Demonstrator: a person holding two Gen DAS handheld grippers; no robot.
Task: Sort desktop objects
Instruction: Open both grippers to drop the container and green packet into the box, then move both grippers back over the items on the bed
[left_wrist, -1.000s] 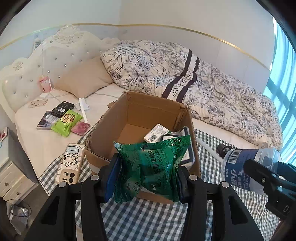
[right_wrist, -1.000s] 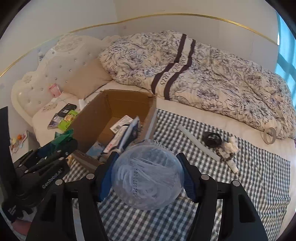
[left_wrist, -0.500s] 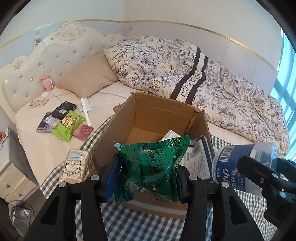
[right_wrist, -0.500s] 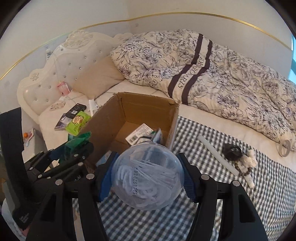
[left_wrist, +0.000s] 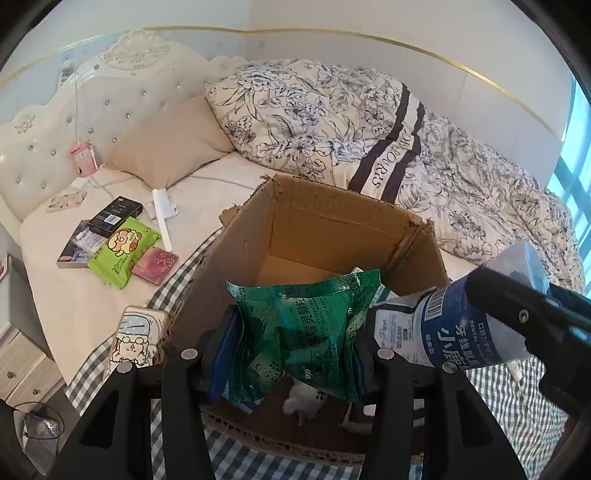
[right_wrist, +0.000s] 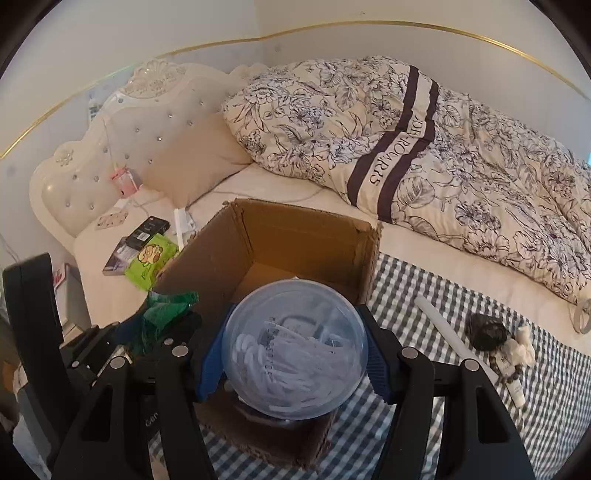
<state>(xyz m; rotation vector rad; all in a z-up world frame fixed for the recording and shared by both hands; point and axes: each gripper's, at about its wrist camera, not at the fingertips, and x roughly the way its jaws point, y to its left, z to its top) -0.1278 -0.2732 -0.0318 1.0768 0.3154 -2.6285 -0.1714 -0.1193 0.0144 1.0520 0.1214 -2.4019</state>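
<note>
My left gripper (left_wrist: 295, 354) is shut on a crinkled green foil packet (left_wrist: 303, 325), held over the near edge of an open cardboard box (left_wrist: 332, 225). My right gripper (right_wrist: 293, 354) is shut on a clear round floss-pick jar (right_wrist: 295, 350) with a blue label (left_wrist: 454, 339), held over the box's (right_wrist: 295, 229) near right corner. Both grippers sit side by side; the left one with its green packet (right_wrist: 166, 310) shows at the lower left of the right wrist view. Inside the box lie a white packet (left_wrist: 391, 328) and a small white item (left_wrist: 306, 402).
The box stands on a checked cloth (right_wrist: 424, 424) spread over a bed. Left of it lie a phone in a cartoon case (left_wrist: 133, 339), a green wipes pack (left_wrist: 122, 251) and a pink case (left_wrist: 155, 260). To the right lie a white tube (right_wrist: 450, 332) and a black band (right_wrist: 485, 330). A floral quilt (right_wrist: 406, 147) is behind.
Both grippers have moved forward and closer to the box with their loads; they now hang over its near edge, and the box fills more of both views.
</note>
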